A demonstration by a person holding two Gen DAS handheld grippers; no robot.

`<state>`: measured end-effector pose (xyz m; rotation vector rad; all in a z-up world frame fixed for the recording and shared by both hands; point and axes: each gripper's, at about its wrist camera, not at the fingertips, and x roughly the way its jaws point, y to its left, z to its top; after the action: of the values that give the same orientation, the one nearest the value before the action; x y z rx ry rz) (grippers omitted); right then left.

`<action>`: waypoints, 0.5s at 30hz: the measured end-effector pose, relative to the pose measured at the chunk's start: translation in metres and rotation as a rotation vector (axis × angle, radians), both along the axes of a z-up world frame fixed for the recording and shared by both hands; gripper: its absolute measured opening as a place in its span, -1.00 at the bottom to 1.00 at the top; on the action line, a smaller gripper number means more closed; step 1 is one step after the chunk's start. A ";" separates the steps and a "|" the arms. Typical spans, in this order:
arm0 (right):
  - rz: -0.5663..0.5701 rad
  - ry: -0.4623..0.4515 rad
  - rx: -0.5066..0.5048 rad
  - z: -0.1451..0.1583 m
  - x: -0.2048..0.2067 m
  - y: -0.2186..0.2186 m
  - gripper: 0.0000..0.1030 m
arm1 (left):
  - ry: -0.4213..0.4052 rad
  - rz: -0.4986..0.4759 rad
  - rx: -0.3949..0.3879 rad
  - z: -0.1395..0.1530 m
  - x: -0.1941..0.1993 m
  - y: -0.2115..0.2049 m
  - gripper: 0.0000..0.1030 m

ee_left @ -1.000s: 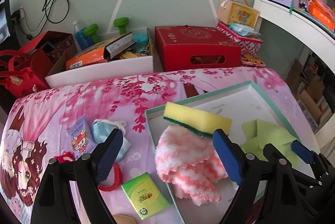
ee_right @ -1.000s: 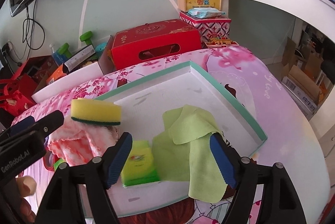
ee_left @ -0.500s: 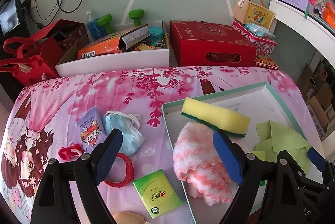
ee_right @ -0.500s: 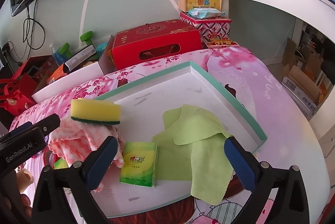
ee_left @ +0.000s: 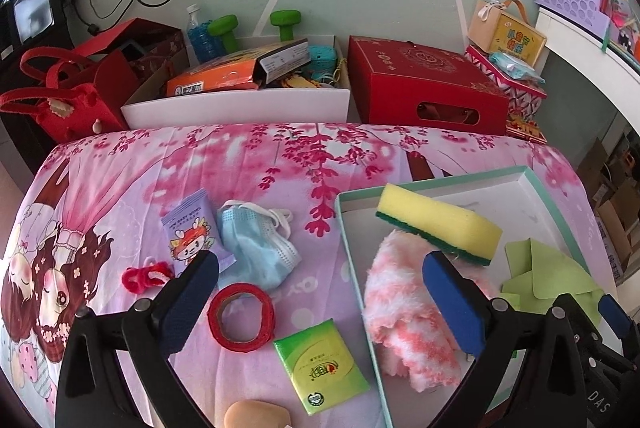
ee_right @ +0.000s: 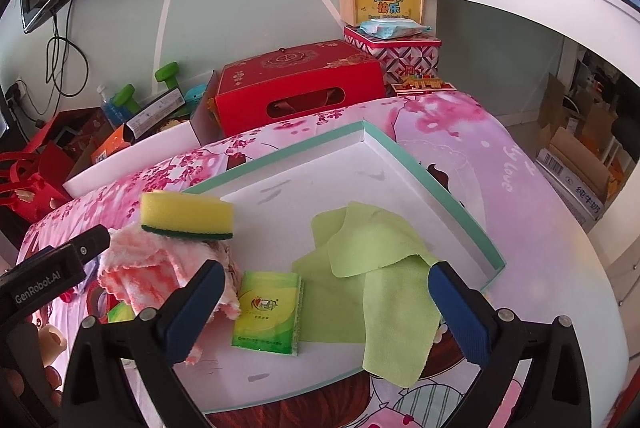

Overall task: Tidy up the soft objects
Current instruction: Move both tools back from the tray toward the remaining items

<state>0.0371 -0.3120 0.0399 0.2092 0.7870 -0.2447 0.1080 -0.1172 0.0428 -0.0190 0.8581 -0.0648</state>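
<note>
Inside the shallow white tray with a mint-green rim (ee_right: 452,195), at its 9 o'clock side: a pink-and-white fluffy cloth (ee_right: 160,268), crumpled, spilling partly over the rim, with a yellow sponge with a green scouring base (ee_right: 186,214) lying on top of it. At the tray's 6 o'clock: a green tissue pack (ee_right: 268,312), flat, touching the cloth's edge on one side and overlapping the light-green cloths (ee_right: 372,260) on the other; those thin cloths layered, one hanging over the near rim. On the pink cherry-blossom bedsheet (ee_left: 280,155), at 9 o'clock from the tray: a second green tissue pack (ee_left: 320,366), a red tape ring (ee_left: 240,312) just beside it, a blue face mask (ee_left: 256,248), a purple cartoon sachet (ee_left: 194,232) touching the mask, a red fuzzy hair tie (ee_left: 146,276) farther out at 9 o'clock. Left gripper (ee_left: 320,296): jaws opening, spread wide above the tape ring and the tray's rim, pressing on nothing. Right gripper (ee_right: 324,308): jaws spread wide, hovering over the tissue pack and green cloths, nothing clamped. Beyond the bed at 12 o'clock: a red gift box (ee_right: 298,89), a white bin (ee_left: 236,105) with an orange package and green dumbbells (ee_left: 250,23), a red felt bag (ee_left: 60,99) at 10 o'clock.
</note>
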 end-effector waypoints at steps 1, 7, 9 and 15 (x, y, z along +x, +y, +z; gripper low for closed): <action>0.003 -0.002 -0.002 0.001 0.000 0.001 1.00 | 0.001 0.004 -0.002 0.000 0.000 0.002 0.98; 0.050 -0.025 0.006 0.014 -0.001 0.019 1.00 | -0.005 0.048 -0.016 0.005 -0.005 0.020 0.98; 0.078 -0.024 0.015 0.016 -0.001 0.027 1.00 | -0.005 0.069 -0.014 0.006 -0.008 0.030 0.98; 0.155 -0.008 0.045 0.019 0.000 0.062 1.00 | 0.014 0.147 0.009 0.002 -0.019 0.062 0.98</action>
<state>0.0366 -0.2500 0.0584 0.1898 0.7971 -0.0796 0.0894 -0.0548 0.0452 -0.0742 0.8690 0.0767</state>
